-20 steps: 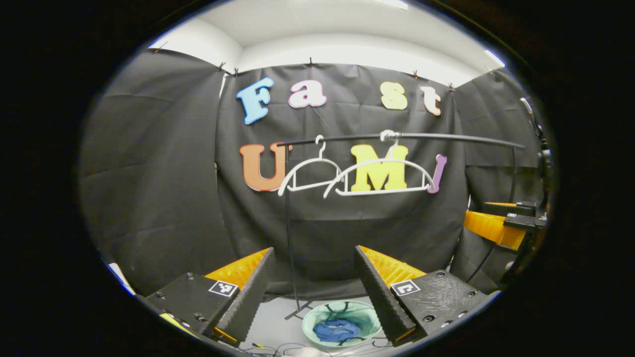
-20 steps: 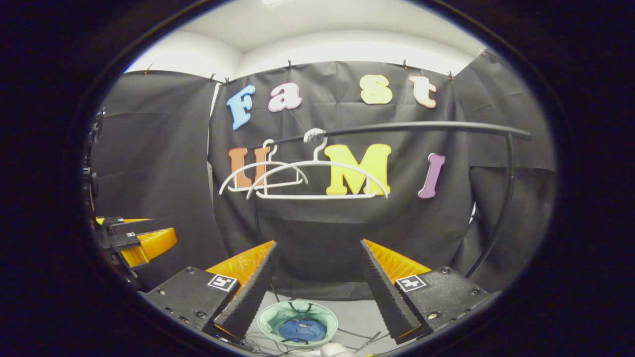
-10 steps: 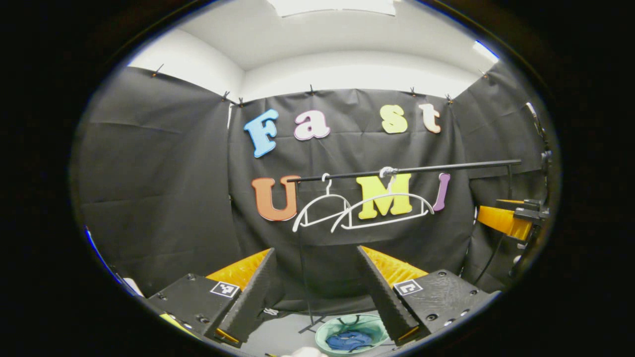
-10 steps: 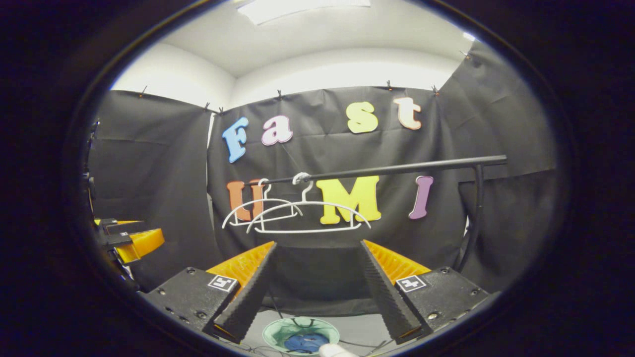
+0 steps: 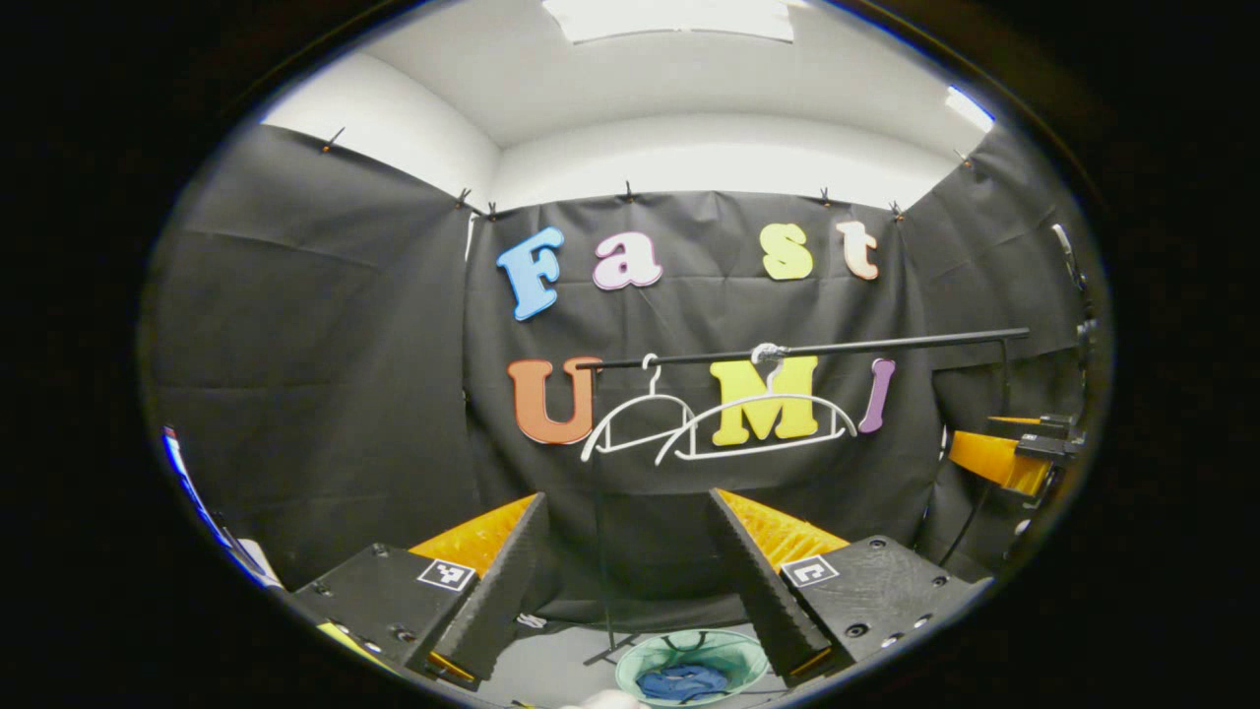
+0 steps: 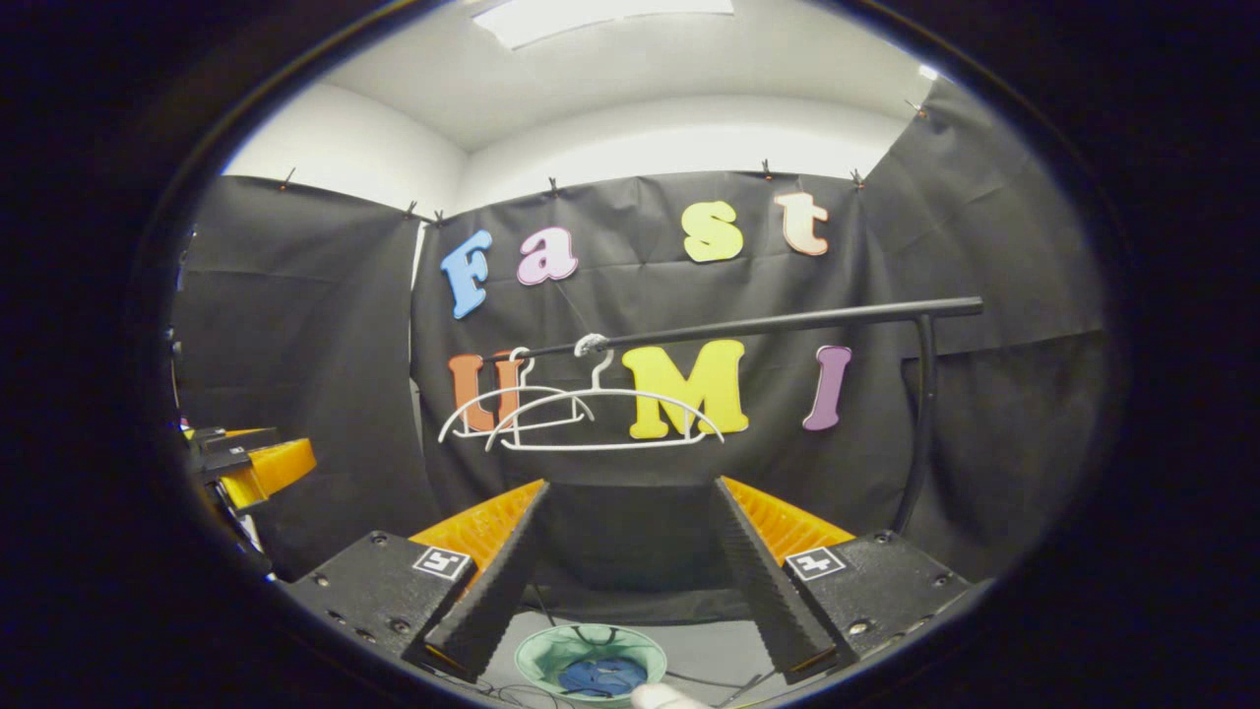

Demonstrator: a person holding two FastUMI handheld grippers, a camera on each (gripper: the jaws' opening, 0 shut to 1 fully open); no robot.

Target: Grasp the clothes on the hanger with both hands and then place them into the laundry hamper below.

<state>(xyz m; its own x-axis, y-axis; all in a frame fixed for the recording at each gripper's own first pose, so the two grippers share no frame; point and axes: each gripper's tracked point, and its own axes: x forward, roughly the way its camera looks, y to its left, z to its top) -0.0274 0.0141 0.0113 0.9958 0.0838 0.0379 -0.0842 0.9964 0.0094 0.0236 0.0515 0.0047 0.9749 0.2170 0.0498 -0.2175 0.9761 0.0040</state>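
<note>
A: Status on the grippers?

B: My left gripper [image 5: 625, 551] has its jaws spread wide, nothing between them. Same for my right gripper [image 6: 630, 547]: jaws apart, holding nothing. Both are raised and aimed at the far wall.

A: Do they see each other?

B: Yes. In the left gripper view the right one sits at the right edge [image 5: 1014, 448]. In the right gripper view the left one sits at the left edge [image 6: 246, 463]. They are well apart.

A: Where are the clothes?

B: Blue clothes [image 5: 682, 681] lie bunched inside the hamper [image 5: 733, 653], a round pale green one on the floor at the bottom of the left gripper view. In the right gripper view the clothes [image 6: 602, 676] and hamper [image 6: 551, 650] show low between my fingers.

A: And the hangers?

B: Two white hangers on the black rail [image 5: 886, 345], both bare. The big hanger [image 5: 758, 433] is nearer, the small hanger [image 5: 630, 423] to its left, overlapping in view. The hamper is below the rail, near its left upright pole [image 5: 602, 551].

A: Anything else?

B: Some cables on the floor near the hamper [image 6: 733, 681]. A pale blurred thing at the bottom edge [image 6: 661, 697]; I cannot tell what it is.
</note>
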